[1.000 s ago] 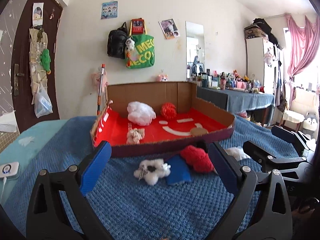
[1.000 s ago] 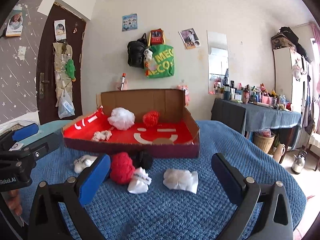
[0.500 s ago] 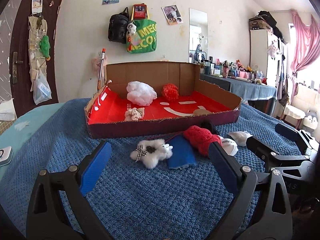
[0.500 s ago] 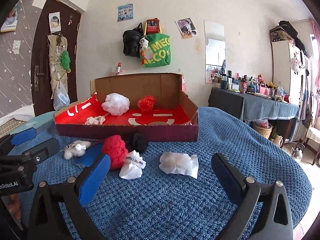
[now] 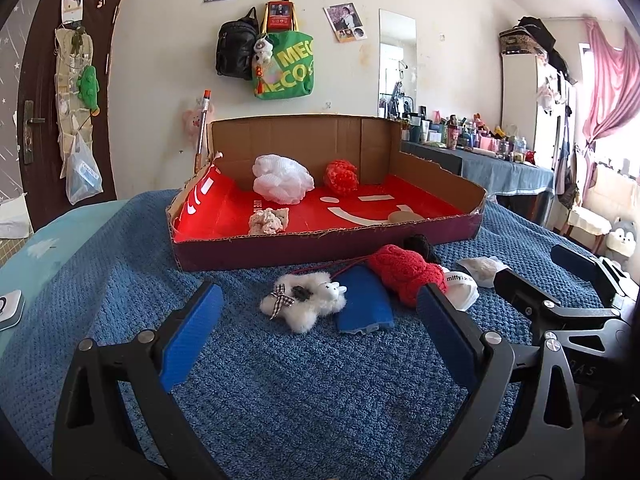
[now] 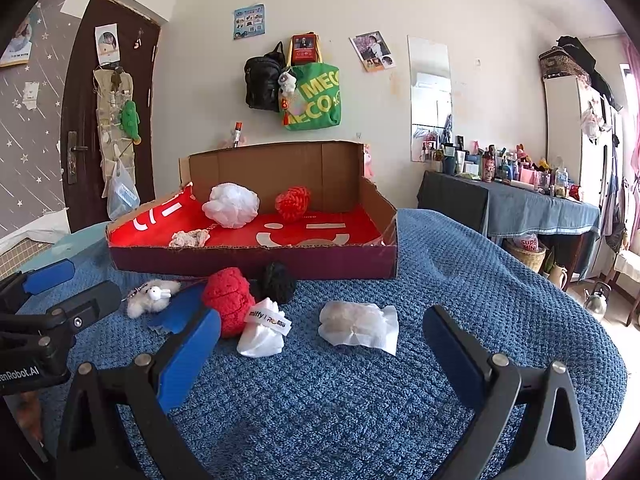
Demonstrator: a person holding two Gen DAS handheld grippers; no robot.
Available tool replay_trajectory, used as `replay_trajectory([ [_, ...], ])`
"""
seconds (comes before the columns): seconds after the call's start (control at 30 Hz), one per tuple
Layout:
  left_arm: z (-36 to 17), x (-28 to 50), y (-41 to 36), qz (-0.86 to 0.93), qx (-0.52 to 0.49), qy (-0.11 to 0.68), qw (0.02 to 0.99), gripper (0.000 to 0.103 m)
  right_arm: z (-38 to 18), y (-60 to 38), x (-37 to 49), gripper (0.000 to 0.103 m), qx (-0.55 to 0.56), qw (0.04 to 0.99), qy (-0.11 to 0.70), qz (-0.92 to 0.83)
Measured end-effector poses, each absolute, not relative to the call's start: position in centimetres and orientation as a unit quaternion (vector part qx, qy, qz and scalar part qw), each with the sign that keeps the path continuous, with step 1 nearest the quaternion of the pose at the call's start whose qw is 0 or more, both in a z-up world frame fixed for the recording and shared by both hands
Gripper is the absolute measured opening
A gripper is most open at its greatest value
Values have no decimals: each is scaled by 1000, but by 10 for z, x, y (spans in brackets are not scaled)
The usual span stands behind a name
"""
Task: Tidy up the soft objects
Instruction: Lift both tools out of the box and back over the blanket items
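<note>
A cardboard box [image 5: 320, 246] with a red floor stands on the blue blanket and holds a white puff [image 5: 282, 178], a red knit ball [image 5: 341, 176] and a beige scrap [image 5: 269, 220]. In front of it lie a white plush toy [image 5: 304, 302], a blue cloth [image 5: 362, 304], a red knit piece [image 5: 406, 274], a black ball [image 6: 278, 282], a white banded bundle [image 6: 262, 332] and a white packet [image 6: 358, 322]. My left gripper [image 5: 320, 332] is open just short of the plush. My right gripper [image 6: 322, 354] is open just short of the packet.
The blue blanket [image 6: 460, 280] covers the bed and drops away at the right. A cluttered dresser [image 6: 516, 208] stands to the right, a door [image 6: 100, 128] to the left. Bags [image 6: 312, 92] hang on the wall behind the box. A white device [image 5: 8, 308] lies at the far left.
Both grippers have dropped lower and closer to the loose items in front of the box. Both stay open and empty. The objects have not moved.
</note>
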State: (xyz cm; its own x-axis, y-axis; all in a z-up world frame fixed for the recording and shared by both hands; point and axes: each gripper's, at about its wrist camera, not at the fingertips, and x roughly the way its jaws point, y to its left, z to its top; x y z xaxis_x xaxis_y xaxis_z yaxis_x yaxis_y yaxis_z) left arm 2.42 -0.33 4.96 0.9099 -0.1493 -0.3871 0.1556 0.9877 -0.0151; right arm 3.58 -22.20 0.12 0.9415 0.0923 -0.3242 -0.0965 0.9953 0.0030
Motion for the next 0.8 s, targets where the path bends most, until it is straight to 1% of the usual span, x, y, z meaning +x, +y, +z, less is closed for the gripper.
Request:
replay_trajectory([
  [0.37,63,35,-2,-77,15,200,977,99,12,-226,45,103,-2,985,170,39],
  [0.63,66,48,0,-79,12,213,974,99,25,-228,55,103,-3,984,175,38],
  [0.8,66,57,3,-82,7,231,969,99,27,-228,64,103,-5,981,191,43],
])
